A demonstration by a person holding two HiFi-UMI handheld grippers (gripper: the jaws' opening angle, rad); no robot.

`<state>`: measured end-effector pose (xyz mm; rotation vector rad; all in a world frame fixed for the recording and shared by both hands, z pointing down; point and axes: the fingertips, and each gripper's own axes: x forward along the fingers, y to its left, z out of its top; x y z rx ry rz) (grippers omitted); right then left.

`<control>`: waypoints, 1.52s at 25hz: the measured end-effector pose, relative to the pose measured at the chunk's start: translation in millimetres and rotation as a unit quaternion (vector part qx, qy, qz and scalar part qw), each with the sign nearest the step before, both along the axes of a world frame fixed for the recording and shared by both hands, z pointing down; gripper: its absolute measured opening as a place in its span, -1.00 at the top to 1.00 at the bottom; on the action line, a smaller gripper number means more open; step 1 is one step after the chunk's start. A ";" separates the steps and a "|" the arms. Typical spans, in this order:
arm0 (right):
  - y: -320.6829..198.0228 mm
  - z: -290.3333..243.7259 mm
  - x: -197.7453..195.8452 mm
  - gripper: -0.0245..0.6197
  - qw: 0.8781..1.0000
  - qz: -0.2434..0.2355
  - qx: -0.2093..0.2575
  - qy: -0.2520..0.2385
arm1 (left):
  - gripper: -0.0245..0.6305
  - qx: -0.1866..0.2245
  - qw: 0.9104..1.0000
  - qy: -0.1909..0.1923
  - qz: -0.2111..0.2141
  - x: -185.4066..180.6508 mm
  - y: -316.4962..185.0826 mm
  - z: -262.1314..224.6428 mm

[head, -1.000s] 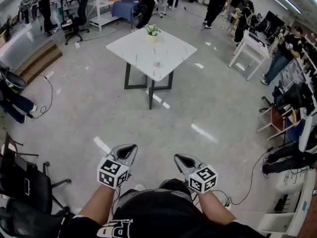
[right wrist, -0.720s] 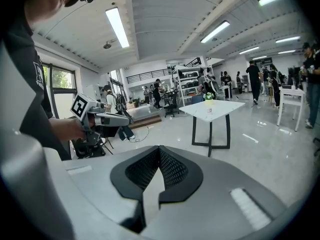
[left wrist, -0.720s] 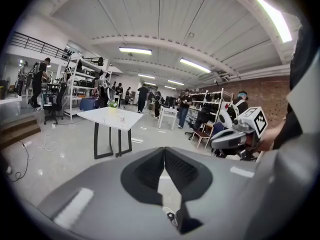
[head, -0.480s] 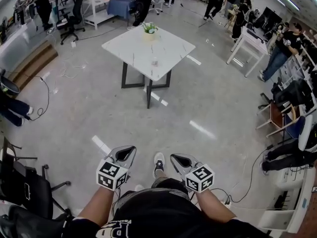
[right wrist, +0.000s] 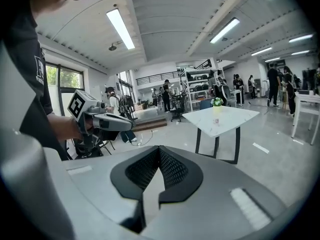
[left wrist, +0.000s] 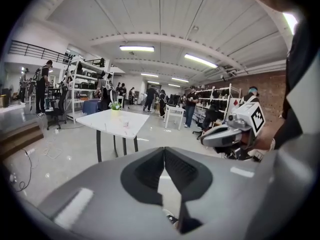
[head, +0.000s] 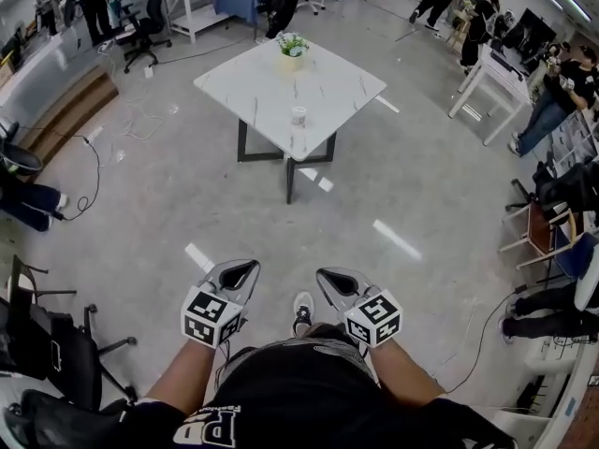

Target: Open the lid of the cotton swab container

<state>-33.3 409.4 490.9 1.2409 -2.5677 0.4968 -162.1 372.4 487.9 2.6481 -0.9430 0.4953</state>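
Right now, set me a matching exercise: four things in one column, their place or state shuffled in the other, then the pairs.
1. cotton swab container
2. potted plant
3. left gripper
4. shoe

A. jaws shut, empty
B. on the floor
C. middle of the white table, toward its near corner
D. table's far corner

Pairs: 1-C, 2-D, 3-A, 4-B
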 end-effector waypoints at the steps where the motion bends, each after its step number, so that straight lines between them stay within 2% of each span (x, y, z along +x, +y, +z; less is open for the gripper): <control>1: -11.5 -2.0 3.7 0.92 1.000 -0.003 0.002 -0.002 | 0.75 0.002 1.000 -0.001 -0.001 6.4 -10.9 -2.7; 9: -67.3 -6.1 40.0 0.92 1.000 -0.021 -0.004 -0.010 | 0.75 0.005 1.000 -0.013 -0.004 49.8 -67.1 -11.6; 20: -129.8 -3.5 92.0 0.92 0.999 -0.028 -0.006 -0.029 | 0.75 0.014 0.999 -0.016 -0.029 95.5 -128.2 -12.1; 38: -176.8 8.9 130.2 0.93 0.998 -0.008 -0.031 -0.047 | 0.75 -0.001 0.999 -0.039 -0.022 122.8 -171.2 -3.5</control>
